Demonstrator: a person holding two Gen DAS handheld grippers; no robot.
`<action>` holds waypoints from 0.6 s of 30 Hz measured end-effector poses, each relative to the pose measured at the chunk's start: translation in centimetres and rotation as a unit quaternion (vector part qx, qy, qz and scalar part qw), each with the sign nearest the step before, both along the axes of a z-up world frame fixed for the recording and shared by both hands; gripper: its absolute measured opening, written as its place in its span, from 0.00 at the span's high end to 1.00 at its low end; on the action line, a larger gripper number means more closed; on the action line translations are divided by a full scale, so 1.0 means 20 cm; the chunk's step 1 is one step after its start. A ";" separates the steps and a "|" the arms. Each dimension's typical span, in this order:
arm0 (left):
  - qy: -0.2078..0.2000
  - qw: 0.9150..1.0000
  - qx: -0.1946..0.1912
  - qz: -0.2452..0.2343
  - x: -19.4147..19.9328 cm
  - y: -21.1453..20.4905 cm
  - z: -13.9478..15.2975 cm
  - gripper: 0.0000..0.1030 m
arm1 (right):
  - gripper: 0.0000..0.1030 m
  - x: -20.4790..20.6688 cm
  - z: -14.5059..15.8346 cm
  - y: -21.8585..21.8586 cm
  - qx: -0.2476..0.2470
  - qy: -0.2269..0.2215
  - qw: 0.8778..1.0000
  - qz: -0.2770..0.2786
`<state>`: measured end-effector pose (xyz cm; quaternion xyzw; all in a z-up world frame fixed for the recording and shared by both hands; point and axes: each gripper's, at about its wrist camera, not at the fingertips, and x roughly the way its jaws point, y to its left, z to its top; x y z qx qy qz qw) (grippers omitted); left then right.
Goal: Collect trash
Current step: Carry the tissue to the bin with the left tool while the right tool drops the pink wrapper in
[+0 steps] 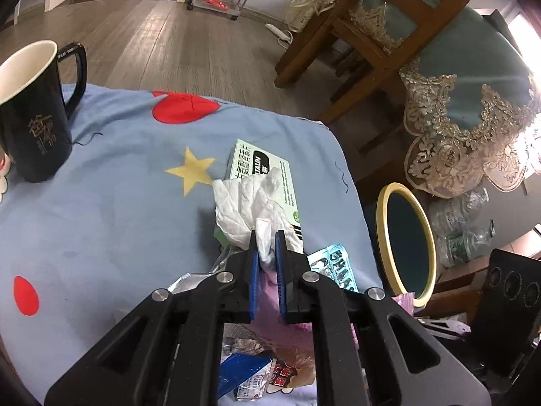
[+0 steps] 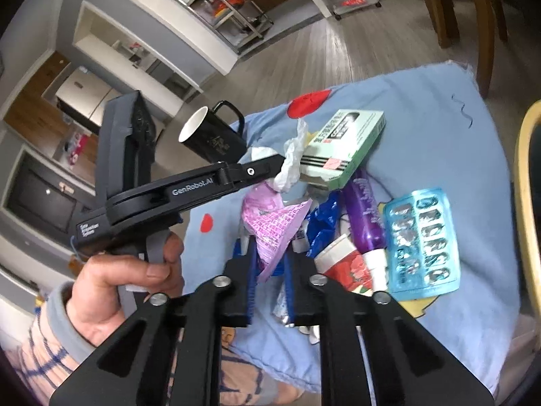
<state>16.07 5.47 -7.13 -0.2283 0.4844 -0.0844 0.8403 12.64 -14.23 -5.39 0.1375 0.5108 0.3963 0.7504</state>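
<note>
the blue-padded fingers (image 1: 254, 267) of the left gripper (image 1: 267, 253) are pressed onto a crumpled white tissue (image 1: 247, 203), pinching its twisted tail so the loose bulk fans out ahead, over the pale green cardboard box (image 1: 267, 165) on the light blue star-and-dot cloth (image 1: 101, 203). the right gripper (image 2: 267, 267) has its pads closed on the lower corner of a pink printed plastic wrapper (image 2: 270, 226), which rises as a cone out of the litter heap

both pieces look feather-light and limp, so i judge neither will hold a shape: a pinch on a bunched or twisted part, as here, seems safer than on a flat edge, which could tear (tissue) or slide out (the glossy wrapper). the clear blue blister pack (image 2: 422, 240) and purple plastic bottle (image 2: 363, 213) in the same heap look stiffer and would want a grip across an edge or the body

the left wrist view alone shows the round yellow-rimmed bin (image 1: 405, 243) just off the cloth's edge, likely where the trash goes. the right wrist view alone shows the left gripper from the side, the person's hand (image 2: 128, 277) on its handle, the tissue lifted beside the black ceramic mug (image 2: 213, 135), and the full spread of the heap
</note>
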 end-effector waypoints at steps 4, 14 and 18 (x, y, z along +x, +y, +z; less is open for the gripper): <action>0.008 1.000 0.020 0.011 0.01 0.02 -0.04 0.92 | 0.91 -0.01 0.00 -0.04 -0.024 -0.012 1.000 -0.001; -0.006 0.999 0.042 0.007 0.01 0.01 0.02 0.93 | 0.93 0.03 0.07 -0.27 -0.010 -0.028 0.998 -0.060; -0.027 0.998 0.052 0.001 -0.01 -0.03 0.13 0.93 | 0.93 0.05 0.12 -0.38 -0.009 -0.044 0.995 -0.093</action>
